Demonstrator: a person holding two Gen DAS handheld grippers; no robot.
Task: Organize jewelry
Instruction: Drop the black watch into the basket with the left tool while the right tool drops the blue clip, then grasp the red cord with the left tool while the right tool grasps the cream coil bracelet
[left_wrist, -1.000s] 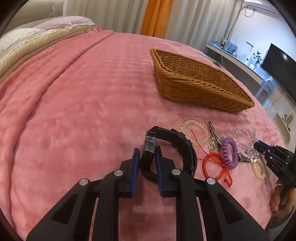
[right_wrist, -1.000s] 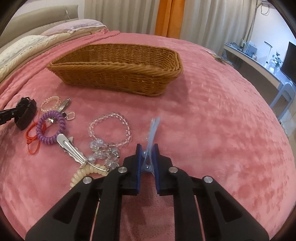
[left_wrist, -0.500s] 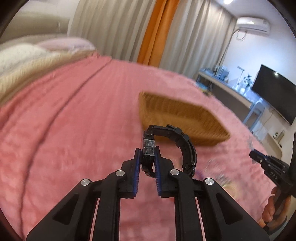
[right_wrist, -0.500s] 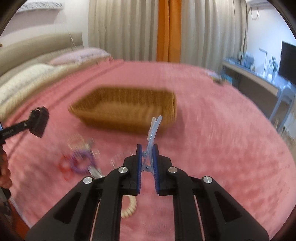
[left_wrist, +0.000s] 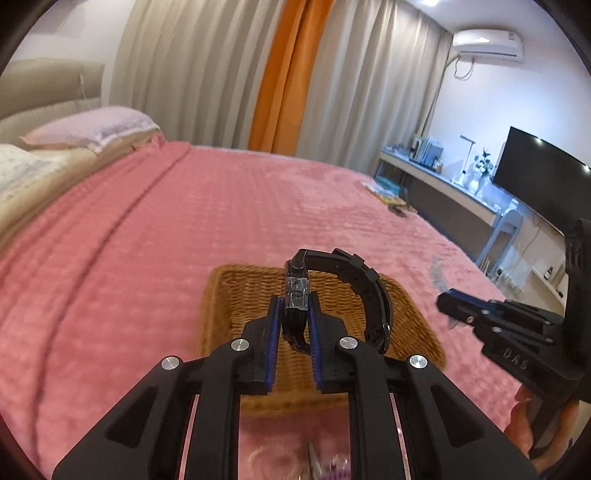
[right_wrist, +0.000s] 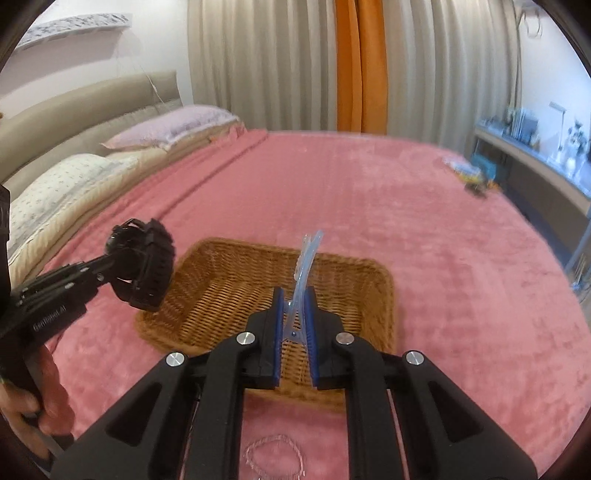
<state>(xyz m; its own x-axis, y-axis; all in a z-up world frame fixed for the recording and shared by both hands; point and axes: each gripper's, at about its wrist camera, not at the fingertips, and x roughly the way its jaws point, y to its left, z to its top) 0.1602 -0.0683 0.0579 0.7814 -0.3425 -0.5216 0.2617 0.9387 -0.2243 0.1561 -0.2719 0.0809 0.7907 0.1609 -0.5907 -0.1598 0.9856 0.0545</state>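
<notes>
Both grippers have come up off the pink plush bedspread (left_wrist: 155, 236) since a second ago, and the brown woven wicker basket (right_wrist: 229, 295) now sits right below and ahead of them instead of way across the bed.

Left gripper (left_wrist: 293, 325) is clamped narrow on the strap of a chunky black plastic wristwatch (left_wrist: 354, 284), whose band arcs off to its right over the basket. Right gripper (right_wrist: 294, 317) is pinched nearly closed on the hinge end of a pale blue translucent plastic hair clip (right_wrist: 307, 258), tip sticking up past the pads.

My guess: the watch is stiff and a bit heavy, so holding the strap near the case makes sense. That clip looks light and slick, best held at the hinge so it won't pop open.
</notes>
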